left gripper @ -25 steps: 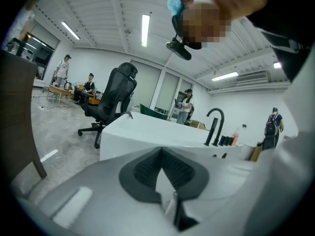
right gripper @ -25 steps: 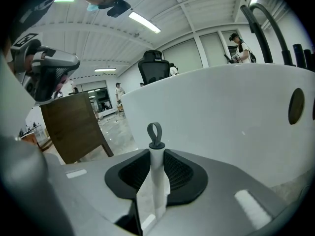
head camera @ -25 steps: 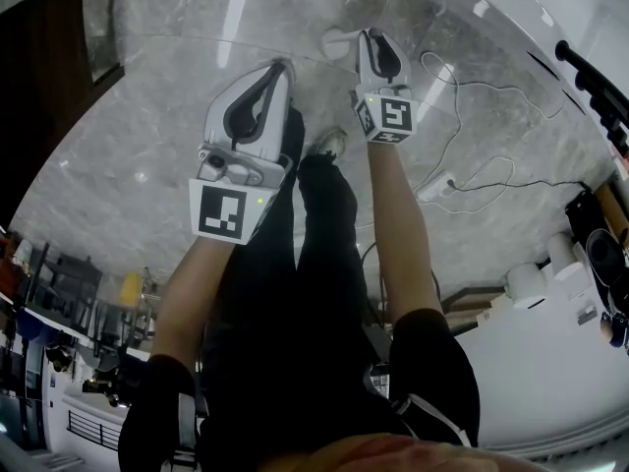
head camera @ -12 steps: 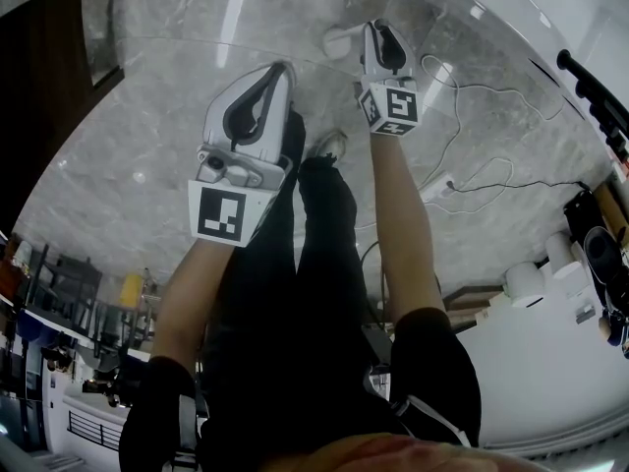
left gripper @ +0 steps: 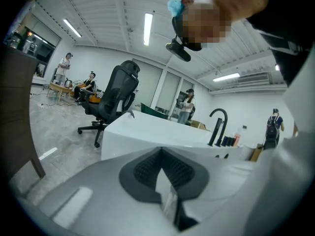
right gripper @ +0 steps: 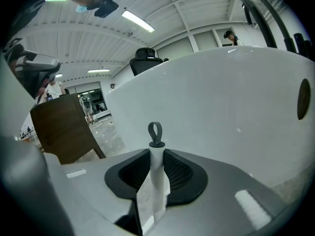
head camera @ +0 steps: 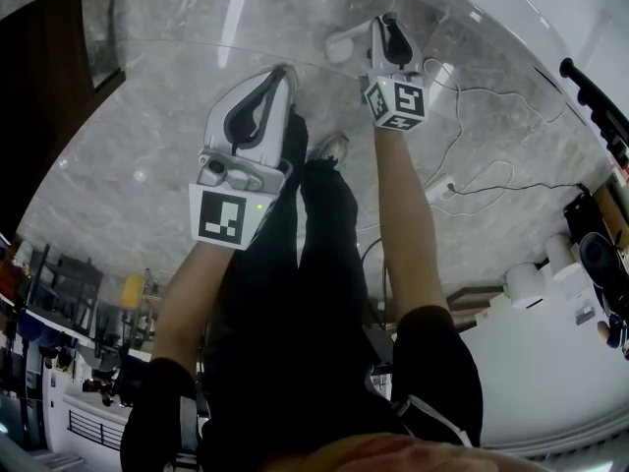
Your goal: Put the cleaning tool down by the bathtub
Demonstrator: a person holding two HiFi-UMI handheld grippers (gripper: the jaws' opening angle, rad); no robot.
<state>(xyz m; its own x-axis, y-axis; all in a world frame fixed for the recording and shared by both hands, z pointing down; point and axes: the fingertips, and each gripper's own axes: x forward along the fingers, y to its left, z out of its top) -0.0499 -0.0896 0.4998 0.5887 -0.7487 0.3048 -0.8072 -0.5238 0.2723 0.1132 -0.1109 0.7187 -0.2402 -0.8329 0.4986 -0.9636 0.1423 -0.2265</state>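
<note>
The cleaning tool has a thin white handle (right gripper: 157, 173) ending in a dark loop (right gripper: 155, 132). My right gripper (right gripper: 156, 154) is shut on that handle, and the loop stands up past the pads. In the head view the right gripper (head camera: 385, 20) reaches far forward over the marble floor, with a white part of the tool (head camera: 344, 43) showing at its left. The white bathtub wall (right gripper: 221, 97) rises just behind the tool. My left gripper (head camera: 283, 67) hangs above the person's feet, its pads (left gripper: 142, 168) together with nothing in them. The bathtub (left gripper: 147, 132) also shows in the left gripper view.
A black faucet (left gripper: 218, 124) stands on the tub rim. White and black cables (head camera: 472, 126) and a power strip (head camera: 437, 187) lie on the floor to the right. A brown wooden cabinet (right gripper: 64, 132) stands at the left. An office chair (left gripper: 110, 100) and several people are farther off.
My right gripper has moved forward, up the head view and slightly right, carrying the tool toward the tub. The left gripper has stayed put.
</note>
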